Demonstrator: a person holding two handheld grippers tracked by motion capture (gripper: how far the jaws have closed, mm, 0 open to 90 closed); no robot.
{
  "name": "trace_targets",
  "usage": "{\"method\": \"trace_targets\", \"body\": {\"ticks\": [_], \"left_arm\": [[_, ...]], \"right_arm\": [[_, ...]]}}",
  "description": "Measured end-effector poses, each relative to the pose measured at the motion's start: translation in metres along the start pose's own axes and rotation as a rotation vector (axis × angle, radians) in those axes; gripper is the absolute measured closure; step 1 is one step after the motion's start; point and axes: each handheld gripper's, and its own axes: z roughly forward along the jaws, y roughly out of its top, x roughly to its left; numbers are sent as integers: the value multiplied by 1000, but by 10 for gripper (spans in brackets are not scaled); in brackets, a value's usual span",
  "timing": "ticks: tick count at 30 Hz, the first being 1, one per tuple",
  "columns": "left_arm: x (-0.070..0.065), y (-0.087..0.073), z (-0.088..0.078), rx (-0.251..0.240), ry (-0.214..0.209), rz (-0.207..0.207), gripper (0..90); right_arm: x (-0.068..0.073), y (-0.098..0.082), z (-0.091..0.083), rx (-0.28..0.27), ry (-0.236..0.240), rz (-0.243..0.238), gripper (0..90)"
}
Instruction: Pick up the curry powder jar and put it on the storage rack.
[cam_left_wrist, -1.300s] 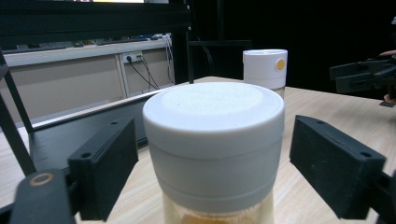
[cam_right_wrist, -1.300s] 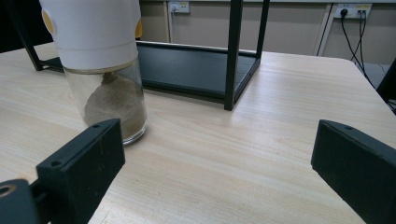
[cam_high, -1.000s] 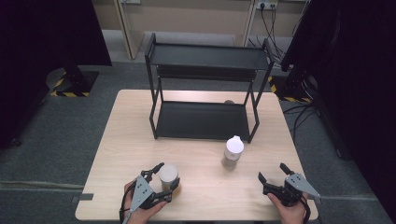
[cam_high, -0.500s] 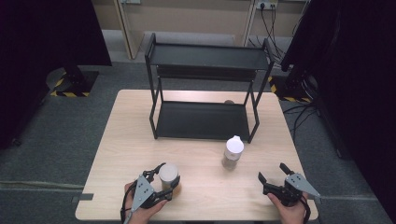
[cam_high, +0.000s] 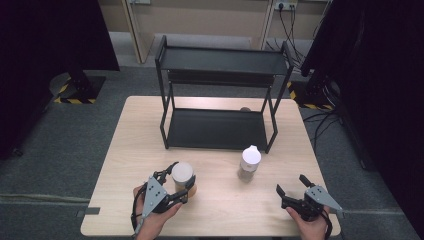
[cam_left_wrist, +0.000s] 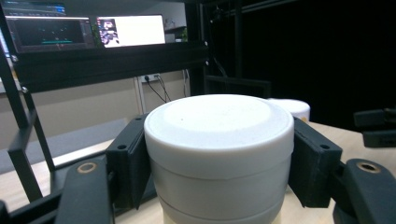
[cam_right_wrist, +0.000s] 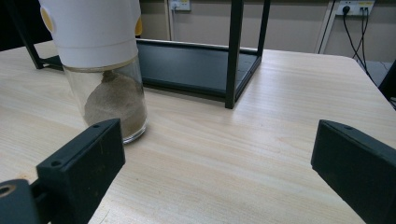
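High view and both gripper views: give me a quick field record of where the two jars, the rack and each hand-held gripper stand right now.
left hand-held gripper: shut on the white-lidded jar, pads on both sides of it
white-lidded jar: near left part of the table, upright
right hand-held gripper: open, nothing between its jaws, at the near right of the table
glass jar: upright, white cap, brownish powder inside, standing free in front of the rack
black rack: two shelves, at the far side of the table, both shelves bare
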Motion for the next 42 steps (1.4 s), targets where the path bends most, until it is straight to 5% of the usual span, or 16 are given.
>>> {"method": "trace_targets", "body": {"ticks": [23, 42], "left_arm": [[6, 49, 25, -69, 120, 14, 328], [15, 82, 47, -120, 170, 36, 329]], "right_arm": [[0, 0, 0, 1, 2, 1, 32], [0, 1, 0, 3, 1, -3, 32]]}}
